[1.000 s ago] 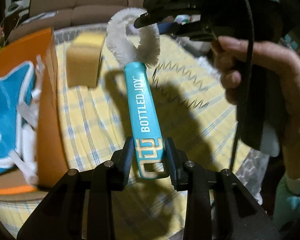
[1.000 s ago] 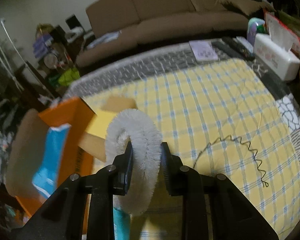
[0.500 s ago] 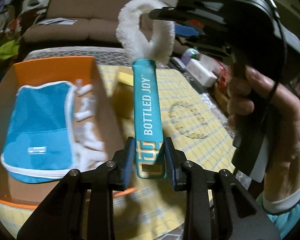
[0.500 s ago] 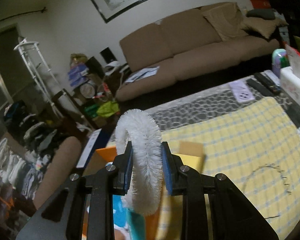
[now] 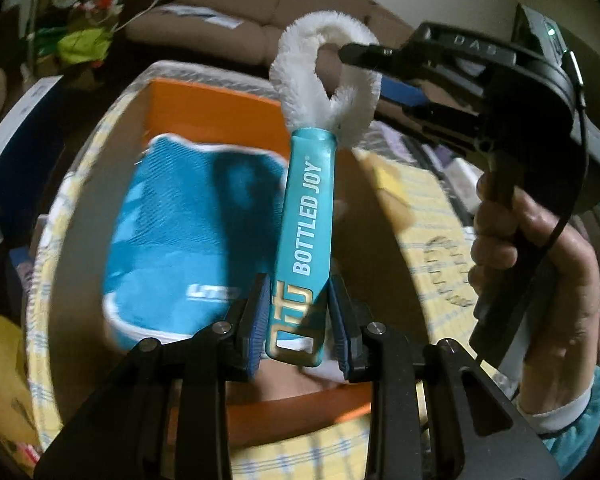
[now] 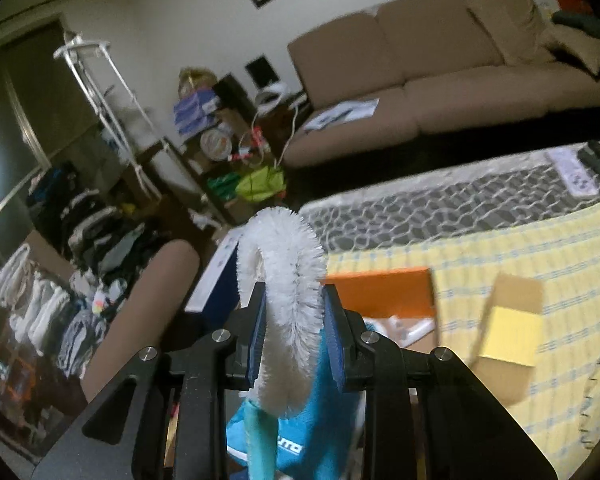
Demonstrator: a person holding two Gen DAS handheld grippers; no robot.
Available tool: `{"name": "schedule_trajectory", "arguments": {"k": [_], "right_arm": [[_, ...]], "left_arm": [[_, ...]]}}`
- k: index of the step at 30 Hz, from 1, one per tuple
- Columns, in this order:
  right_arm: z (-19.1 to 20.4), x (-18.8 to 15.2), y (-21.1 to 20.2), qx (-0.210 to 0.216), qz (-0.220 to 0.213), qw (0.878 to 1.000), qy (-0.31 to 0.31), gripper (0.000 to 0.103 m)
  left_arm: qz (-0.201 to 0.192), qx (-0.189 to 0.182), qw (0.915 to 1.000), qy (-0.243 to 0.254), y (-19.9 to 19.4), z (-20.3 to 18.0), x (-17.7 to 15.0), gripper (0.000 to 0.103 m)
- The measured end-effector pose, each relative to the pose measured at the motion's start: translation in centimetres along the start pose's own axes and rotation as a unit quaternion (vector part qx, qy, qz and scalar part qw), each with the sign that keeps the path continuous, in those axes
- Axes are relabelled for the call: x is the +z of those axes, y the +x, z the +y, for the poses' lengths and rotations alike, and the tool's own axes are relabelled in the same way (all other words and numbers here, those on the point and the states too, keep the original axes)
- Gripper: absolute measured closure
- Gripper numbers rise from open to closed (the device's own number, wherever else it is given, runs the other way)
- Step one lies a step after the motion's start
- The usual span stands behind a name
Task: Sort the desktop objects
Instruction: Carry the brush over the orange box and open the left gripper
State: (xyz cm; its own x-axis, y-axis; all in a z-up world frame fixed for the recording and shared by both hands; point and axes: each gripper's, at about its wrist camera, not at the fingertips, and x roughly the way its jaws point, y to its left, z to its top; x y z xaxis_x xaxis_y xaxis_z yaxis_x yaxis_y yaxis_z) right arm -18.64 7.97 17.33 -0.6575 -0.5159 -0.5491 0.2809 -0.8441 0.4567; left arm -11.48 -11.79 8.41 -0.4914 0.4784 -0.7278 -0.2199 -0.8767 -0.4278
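My left gripper is shut on the teal handle of a bottle brush marked "BOTTLED JOY". My right gripper is shut on the brush's white looped bristle head; it also shows in the left wrist view, with the right gripper clamped on it. The brush is held in the air over an orange box that holds a blue mesh bag. The box also shows in the right wrist view.
A yellow checked cloth covers the table. A tan and yellow block stands right of the box. A thin zigzag wire lies on the cloth. A brown sofa and floor clutter are behind.
Both grippers have carried the brush to the left, from above the cloth to above the orange box with the blue bag. Both grips are unchanged.
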Motion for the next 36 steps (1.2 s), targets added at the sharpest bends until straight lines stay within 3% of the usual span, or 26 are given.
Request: {"name": "schedule_trajectory", "arguments": {"k": [9, 13, 14, 15, 17, 20, 22, 27, 31, 36], "right_arm": [[-2.3, -1.8, 6.0, -0.015, 0.077, 0.996, 0.03, 0.076], [-2.9, -2.7, 7.4, -0.052, 0.116, 0.991, 0.031, 0.069], [-3.0, -2.9, 7.7, -0.054, 0.123, 0.991, 0.031, 0.066], [-3.1, -3.1, 7.8, -0.057, 0.129, 0.99, 0.029, 0.064], [-3.3, -3.2, 7.7, -0.064, 0.13, 0.989, 0.028, 0.057], [-3.3, -2.9, 6.7, -0.061, 0.121, 0.99, 0.027, 0.055], [-3.0, -2.6, 5.8, -0.061, 0.112, 0.992, 0.02, 0.051], [-2.0, -2.0, 3.7, -0.072, 0.095, 0.993, -0.006, 0.038], [-1.7, -2.3, 2.5, -0.085, 0.107, 0.99, -0.023, 0.021], [-1.9, -2.8, 0.0, -0.109, 0.11, 0.987, -0.039, 0.018]], "left_arm": [[0.028, 0.075, 0.9967, 0.008, 2.3, 1.7, 0.0, 0.075], [0.031, 0.124, 0.9916, 0.018, 3.2, 2.3, 0.2, 0.076], [0.033, 0.136, 0.99, 0.017, 3.3, 2.5, 0.2, 0.081], [0.033, 0.137, 0.9899, 0.013, 3.5, 2.8, 0.3, 0.086], [0.033, 0.129, 0.9911, 0.003, 4.1, 3.7, 0.9, 0.086], [0.02, 0.13, 0.9913, -0.002, 3.3, 3.4, 1.0, 0.086], [0.008, 0.122, 0.9925, -0.005, 2.3, 3.0, 0.8, 0.081], [-0.021, 0.11, 0.9936, -0.019, 0.4, 2.2, 1.1, 0.053], [-0.031, 0.103, 0.9937, -0.033, -0.3, 1.8, 1.4, 0.04], [-0.039, 0.092, 0.9941, -0.042, -0.8, 0.8, 1.7, 0.016]]}}
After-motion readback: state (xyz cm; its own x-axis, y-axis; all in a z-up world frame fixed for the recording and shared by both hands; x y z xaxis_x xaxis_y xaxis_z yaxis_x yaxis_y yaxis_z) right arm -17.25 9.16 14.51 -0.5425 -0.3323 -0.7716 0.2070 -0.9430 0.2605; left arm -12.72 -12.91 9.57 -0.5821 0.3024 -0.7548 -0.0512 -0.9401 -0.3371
